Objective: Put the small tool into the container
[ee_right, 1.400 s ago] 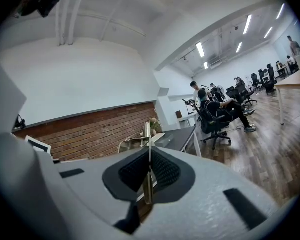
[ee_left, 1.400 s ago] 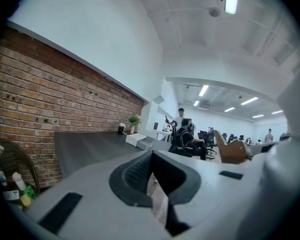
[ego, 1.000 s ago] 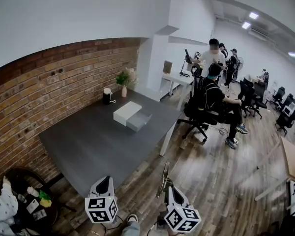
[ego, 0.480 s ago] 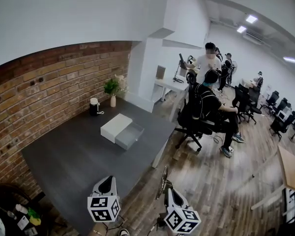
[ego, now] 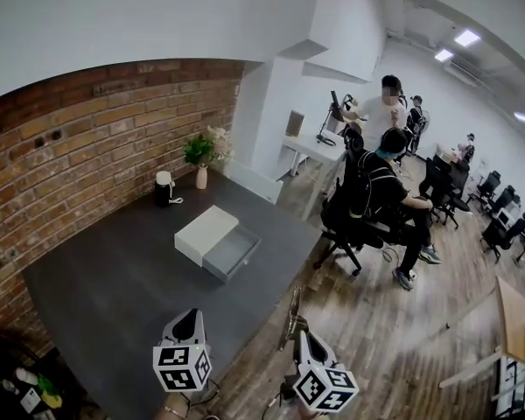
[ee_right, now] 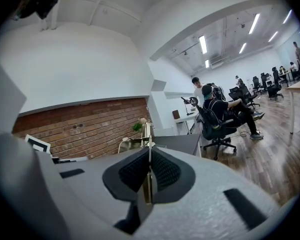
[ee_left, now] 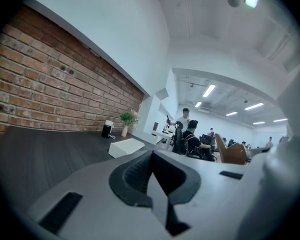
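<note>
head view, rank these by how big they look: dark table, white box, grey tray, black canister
1. dark table
2. white box and grey tray: about alike, so not ranked
3. black canister, though it sits farther from the camera

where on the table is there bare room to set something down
The dark table is bare across its near half, between the white box with the grey tray beside it and the near edge, and along the brick wall. The far corner is crowded: a black canister and a plant vase stand close together.
</note>
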### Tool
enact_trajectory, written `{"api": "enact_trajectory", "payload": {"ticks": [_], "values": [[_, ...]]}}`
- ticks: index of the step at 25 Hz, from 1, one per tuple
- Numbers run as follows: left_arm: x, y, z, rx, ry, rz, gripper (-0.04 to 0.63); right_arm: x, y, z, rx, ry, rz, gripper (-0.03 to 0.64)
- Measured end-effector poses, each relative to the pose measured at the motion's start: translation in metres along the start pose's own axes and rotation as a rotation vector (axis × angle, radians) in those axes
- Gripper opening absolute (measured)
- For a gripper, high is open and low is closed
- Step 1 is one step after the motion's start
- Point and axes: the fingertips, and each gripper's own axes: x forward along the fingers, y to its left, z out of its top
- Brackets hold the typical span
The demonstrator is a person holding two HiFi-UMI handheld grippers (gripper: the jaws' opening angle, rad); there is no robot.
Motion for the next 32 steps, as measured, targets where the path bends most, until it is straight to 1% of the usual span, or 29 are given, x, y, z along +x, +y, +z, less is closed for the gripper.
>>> {"api": "enact_trajectory", "payload": {"ticks": [4,8,14,17,22,27,32], "values": [[0.021,0.013,0.002,-0.001,0.016,0.011,0.003,0.027,-0.006,0.001,0.003,0.014,-0.007,0.011],[0.035,0.028,0.004,-0.004,0.024,0.046,0.003,0.050,-0.018,0.000,0.016,0.041,-0.019,0.011],[0.067,0.043,0.005,-0.014,0.029,0.103,0.003,0.099,-0.033,0.008,0.008,0.060,0.008,0.011],[0.085,0.048,0.007,-0.019,0.020,0.149,0.003,0.133,-0.042,0.016,0.005,0.064,0.042,0.011],[0.120,0.052,0.012,-0.053,0.008,0.251,0.004,0.193,-0.060,0.036,-0.019,0.090,0.121,0.011],[0.155,0.041,0.025,-0.067,-0.019,0.345,0.003,0.253,-0.078,0.060,-0.039,0.116,0.212,0.011],[0.184,0.026,0.032,-0.065,-0.030,0.430,0.004,0.301,-0.104,0.077,-0.032,0.140,0.280,0.011]]}}
